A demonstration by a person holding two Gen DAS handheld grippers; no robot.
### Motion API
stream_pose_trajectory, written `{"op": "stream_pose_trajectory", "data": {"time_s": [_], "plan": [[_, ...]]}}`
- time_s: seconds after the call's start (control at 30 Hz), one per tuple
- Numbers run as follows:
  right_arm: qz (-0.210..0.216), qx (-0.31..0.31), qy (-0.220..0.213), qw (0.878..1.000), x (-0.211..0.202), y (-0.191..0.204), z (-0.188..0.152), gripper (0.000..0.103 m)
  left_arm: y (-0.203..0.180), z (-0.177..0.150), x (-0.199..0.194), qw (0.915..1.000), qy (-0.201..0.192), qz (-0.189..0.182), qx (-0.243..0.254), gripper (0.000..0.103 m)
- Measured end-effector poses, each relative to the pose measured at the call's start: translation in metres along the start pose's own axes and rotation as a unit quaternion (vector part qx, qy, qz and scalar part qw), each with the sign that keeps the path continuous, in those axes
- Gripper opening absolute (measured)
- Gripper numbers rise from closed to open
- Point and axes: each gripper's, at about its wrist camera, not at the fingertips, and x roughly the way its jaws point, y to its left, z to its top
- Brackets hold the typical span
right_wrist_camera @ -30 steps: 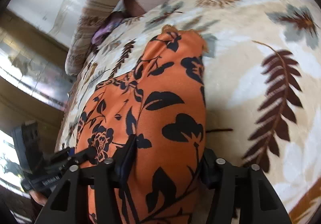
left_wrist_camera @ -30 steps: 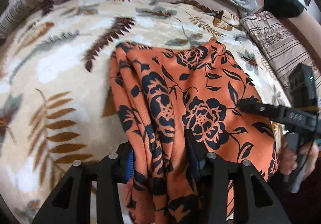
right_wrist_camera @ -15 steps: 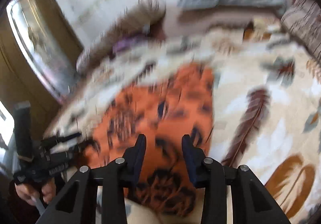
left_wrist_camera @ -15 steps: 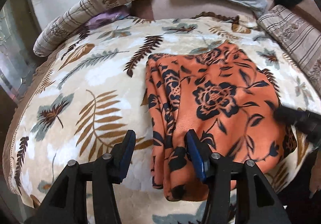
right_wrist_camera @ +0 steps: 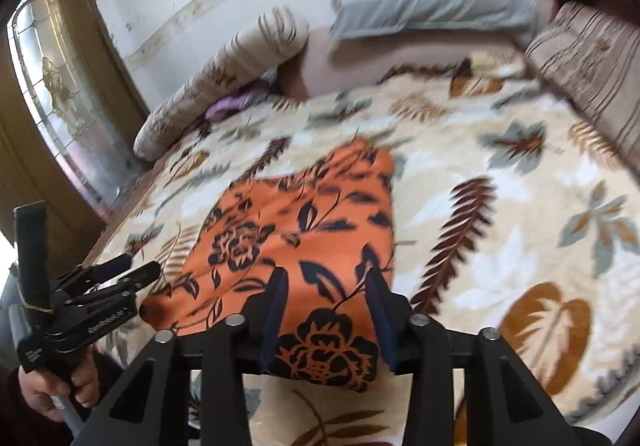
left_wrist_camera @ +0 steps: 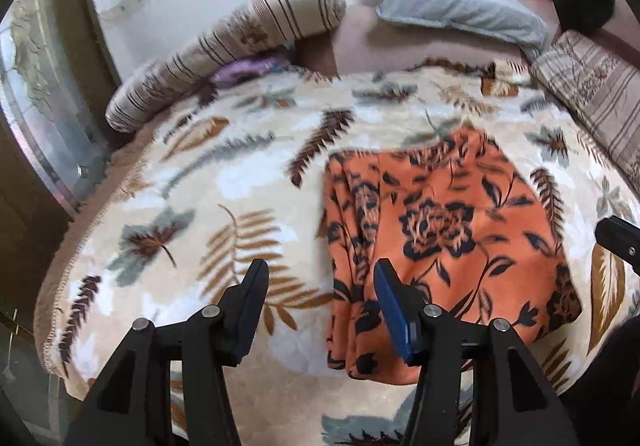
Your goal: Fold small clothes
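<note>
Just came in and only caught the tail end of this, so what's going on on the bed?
A person with a handheld gripper in each hand is folding an orange floral garment on a leaf-print blanket. The garment lies folded and flat near the bed's front edge. The left gripper and the right gripper both hover just above its near edge with jaws open, gripping nothing. Pillows line the far side.

Both tongs off the cloth

1 second ago the left tongs (left_wrist_camera: 318,308) and right tongs (right_wrist_camera: 326,312) each pinched the orange floral garment (left_wrist_camera: 436,242); now both gape, drawn back and raised above it, and the folded garment lies released, flat on the leaf-print blanket (left_wrist_camera: 168,206).
</note>
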Motion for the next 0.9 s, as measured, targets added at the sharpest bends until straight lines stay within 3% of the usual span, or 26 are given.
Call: {"op": "stream_pose_trajectory", "data": {"time_s": [0.07, 0.23, 0.57, 0.77, 0.9], "plan": [[-0.007, 0.000, -0.018, 1.000, -0.014, 0.003, 0.005, 0.051, 0.001, 0.006, -0.015, 0.9997, -0.021, 0.011, -0.003, 0.071], [-0.021, -0.007, -0.049, 0.999, -0.042, 0.017, 0.015, 0.056, 0.006, 0.018, -0.054, 0.9965, -0.075, 0.031, -0.021, 0.090], [-0.055, -0.028, -0.069, 0.996, -0.076, 0.048, 0.011, 0.056, 0.013, 0.025, -0.092, 0.9936, -0.094, 0.038, -0.051, 0.096], [-0.054, -0.032, -0.086, 0.994, -0.097, 0.058, 0.009, 0.056, 0.017, 0.020, -0.114, 0.9897, -0.110, 0.080, -0.046, 0.096], [-0.053, -0.036, -0.092, 0.994, -0.109, 0.066, 0.010, 0.056, 0.024, 0.018, -0.131, 0.9896, -0.116, 0.064, -0.057, 0.096]]}}
